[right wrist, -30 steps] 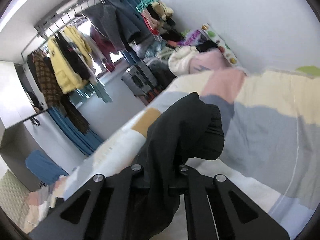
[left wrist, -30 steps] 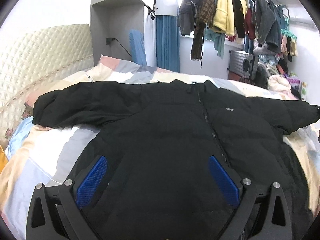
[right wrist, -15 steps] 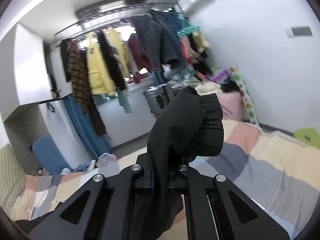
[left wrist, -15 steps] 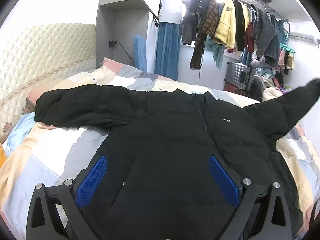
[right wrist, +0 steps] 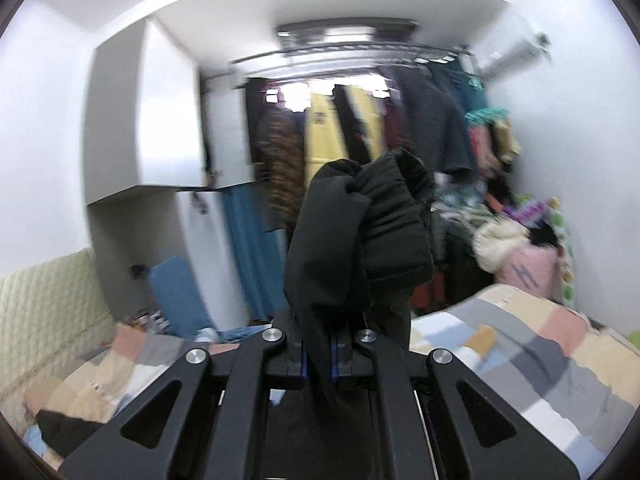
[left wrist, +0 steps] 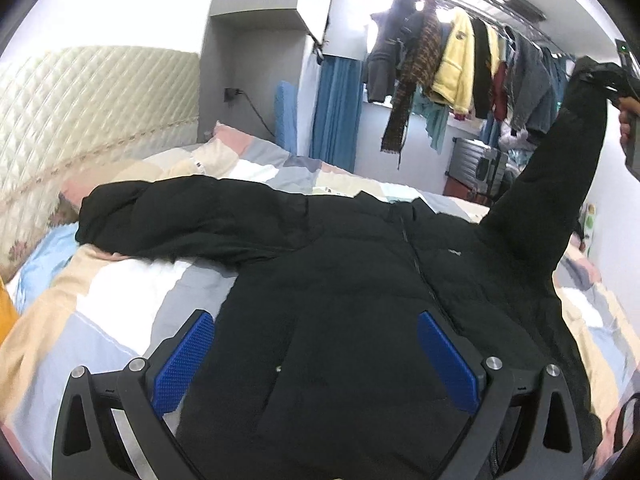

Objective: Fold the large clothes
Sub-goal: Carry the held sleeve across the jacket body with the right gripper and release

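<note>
Sleeve-folding is under way on a black puffer jacket [left wrist: 340, 280] spread front-up across a patchwork-quilted bed [left wrist: 120, 300], collar toward the far edge. The right hand-held gripper [right wrist: 318, 356] pinches the right sleeve [left wrist: 560, 168] near its cuff [right wrist: 396, 220], raised high above the bed with fabric bunched beyond the jaws. The left hand-held gripper [left wrist: 316, 360] hovers spread wide over the jacket's lower front, gripping nothing. The left sleeve [left wrist: 180, 216] lies outstretched toward the headboard [left wrist: 80, 120] edge. Next, by the look of it, the raised sleeve must be carried inward and laid flat across the chest, the fabric kept from twisting.
</note>
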Tool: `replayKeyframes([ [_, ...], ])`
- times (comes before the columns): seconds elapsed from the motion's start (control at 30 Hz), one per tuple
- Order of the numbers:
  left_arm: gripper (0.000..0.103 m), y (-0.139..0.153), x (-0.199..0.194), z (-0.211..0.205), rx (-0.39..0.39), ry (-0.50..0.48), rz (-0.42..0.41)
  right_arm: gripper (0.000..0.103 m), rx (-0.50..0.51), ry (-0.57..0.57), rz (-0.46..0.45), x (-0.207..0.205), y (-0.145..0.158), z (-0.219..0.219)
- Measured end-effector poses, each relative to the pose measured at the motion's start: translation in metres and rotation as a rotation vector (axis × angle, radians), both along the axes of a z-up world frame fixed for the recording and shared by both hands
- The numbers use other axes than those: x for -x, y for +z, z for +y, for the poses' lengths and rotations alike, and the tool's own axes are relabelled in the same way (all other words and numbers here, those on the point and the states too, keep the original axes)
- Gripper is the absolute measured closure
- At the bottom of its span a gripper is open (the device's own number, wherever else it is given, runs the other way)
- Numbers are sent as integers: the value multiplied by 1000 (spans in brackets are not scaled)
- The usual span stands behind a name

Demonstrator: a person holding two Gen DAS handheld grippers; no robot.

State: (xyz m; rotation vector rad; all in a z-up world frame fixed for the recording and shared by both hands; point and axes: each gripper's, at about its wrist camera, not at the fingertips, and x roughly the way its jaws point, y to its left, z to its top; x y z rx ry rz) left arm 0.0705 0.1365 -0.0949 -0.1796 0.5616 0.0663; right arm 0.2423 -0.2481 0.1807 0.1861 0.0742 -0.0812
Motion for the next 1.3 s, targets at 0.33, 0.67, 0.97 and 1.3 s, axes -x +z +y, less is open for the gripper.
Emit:
replayKeyframes([
  [0.33, 1, -5, -2, 26, 37, 23, 5, 95, 224, 247, 41, -32, -57, 175],
  [0.67, 1, -20, -19, 47, 70, 62, 44, 94, 253, 448, 156, -59, -162, 273],
  [0.97, 1, -32, -33, 54, 76, 67, 72, 92, 279, 543, 281, -70, -248, 324],
  [1.3, 1, -47, -48, 57, 83, 63, 107, 91, 230, 609, 531, -102, -347, 347],
])
